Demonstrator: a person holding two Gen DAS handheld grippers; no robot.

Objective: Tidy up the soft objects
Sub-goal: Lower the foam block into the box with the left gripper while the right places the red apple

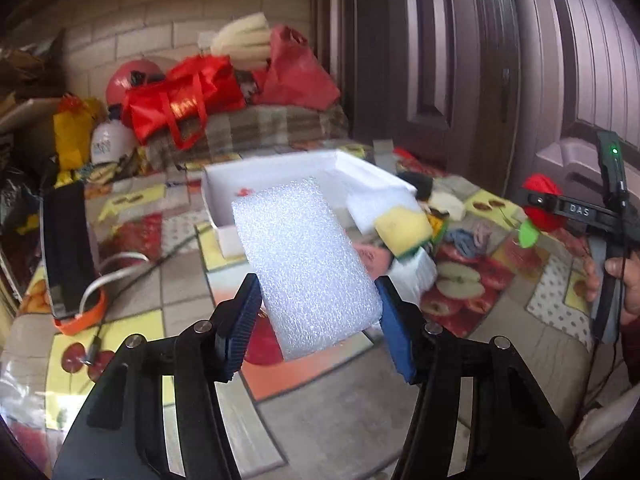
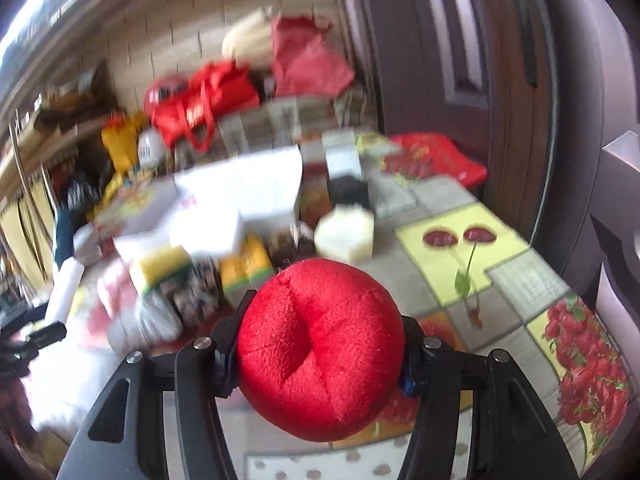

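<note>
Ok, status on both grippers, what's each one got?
Left gripper shut on white foam block, above the table. Right gripper shut on red plush apple. White box ahead, open, path clear.

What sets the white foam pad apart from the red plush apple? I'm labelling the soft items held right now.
The white foam pad is a flat, pale rectangle with a bubbly texture; the red plush apple is round, fuzzy and dimpled. The pad sits in the left hand-held gripper, the apple in the right hand-held gripper. The pad juts forward past the fingers; the apple bulges between them. Both are gripped above the fruit-print tablecloth.
</note>
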